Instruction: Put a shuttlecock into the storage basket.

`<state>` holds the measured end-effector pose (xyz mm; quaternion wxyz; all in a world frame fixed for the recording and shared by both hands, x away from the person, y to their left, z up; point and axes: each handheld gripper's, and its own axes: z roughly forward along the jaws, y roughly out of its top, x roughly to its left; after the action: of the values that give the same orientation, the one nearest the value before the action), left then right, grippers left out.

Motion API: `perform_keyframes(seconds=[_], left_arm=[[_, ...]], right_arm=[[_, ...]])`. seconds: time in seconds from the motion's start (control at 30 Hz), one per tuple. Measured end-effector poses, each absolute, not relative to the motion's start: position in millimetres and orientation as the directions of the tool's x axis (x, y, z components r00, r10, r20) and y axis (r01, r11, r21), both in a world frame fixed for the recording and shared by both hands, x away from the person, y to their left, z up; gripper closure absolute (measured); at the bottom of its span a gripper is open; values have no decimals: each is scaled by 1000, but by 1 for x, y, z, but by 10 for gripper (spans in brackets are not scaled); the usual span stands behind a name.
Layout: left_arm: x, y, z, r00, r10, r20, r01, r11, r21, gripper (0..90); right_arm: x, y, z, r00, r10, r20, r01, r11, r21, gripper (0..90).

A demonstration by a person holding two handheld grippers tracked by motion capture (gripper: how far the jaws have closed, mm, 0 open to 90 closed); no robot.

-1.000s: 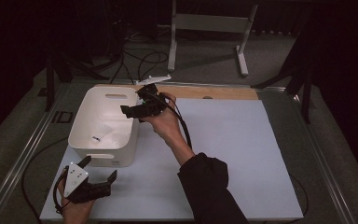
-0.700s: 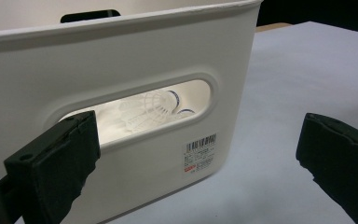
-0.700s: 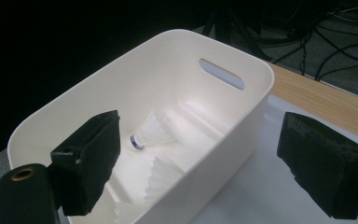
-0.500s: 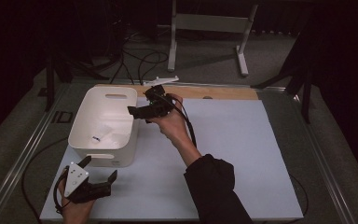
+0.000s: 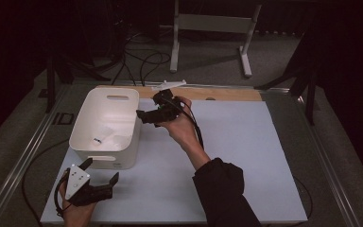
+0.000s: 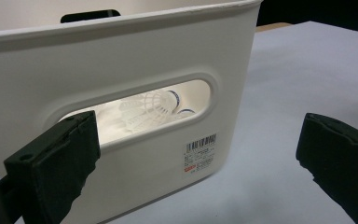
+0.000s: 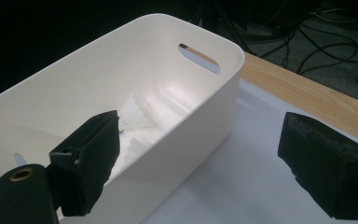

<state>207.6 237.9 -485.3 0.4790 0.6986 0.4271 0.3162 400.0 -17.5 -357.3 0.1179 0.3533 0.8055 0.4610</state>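
White rectangular plastic bin (image 5: 105, 126) with cut-out handles, at the left of the pale blue worktop (image 5: 246, 156), holding white feathered shuttlecocks (image 6: 149, 105). Right gripper (image 5: 147, 115) hovers by its right rim, jaws wide apart, empty. Left gripper (image 5: 105, 176) at the near-left corner, likewise wide and empty.

Your white bin (image 5: 105, 124) looks like smooth moulded plastic with a faint sheen, a paper barcode label (image 6: 200, 151) stuck on its near wall. Inside lie white shuttlecocks (image 6: 151, 105) with fine net-like plastic skirts. The pads of your right claw (image 7: 205, 158) look matt black and slightly rough. The table (image 5: 246, 156) wears a matt pale sheet, with bare wood (image 5: 227, 93) along its far edge.
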Motion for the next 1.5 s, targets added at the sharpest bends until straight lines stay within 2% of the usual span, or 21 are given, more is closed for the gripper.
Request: perform_keyframes(seconds=[0.93, 1.17, 1.5], left_arm=[[208, 238, -485, 438, 898, 35, 297, -182, 937, 1], [208, 237, -485, 439, 898, 33, 298, -180, 937, 1], [208, 237, -486, 439, 898, 34, 298, -181, 937, 1]], right_arm=[[382, -61, -373, -718, 682, 138, 451, 306, 838, 125], [371, -75, -380, -699, 712, 71, 419, 327, 847, 122], [355, -102, -391, -687, 726, 41, 401, 331, 854, 118]])
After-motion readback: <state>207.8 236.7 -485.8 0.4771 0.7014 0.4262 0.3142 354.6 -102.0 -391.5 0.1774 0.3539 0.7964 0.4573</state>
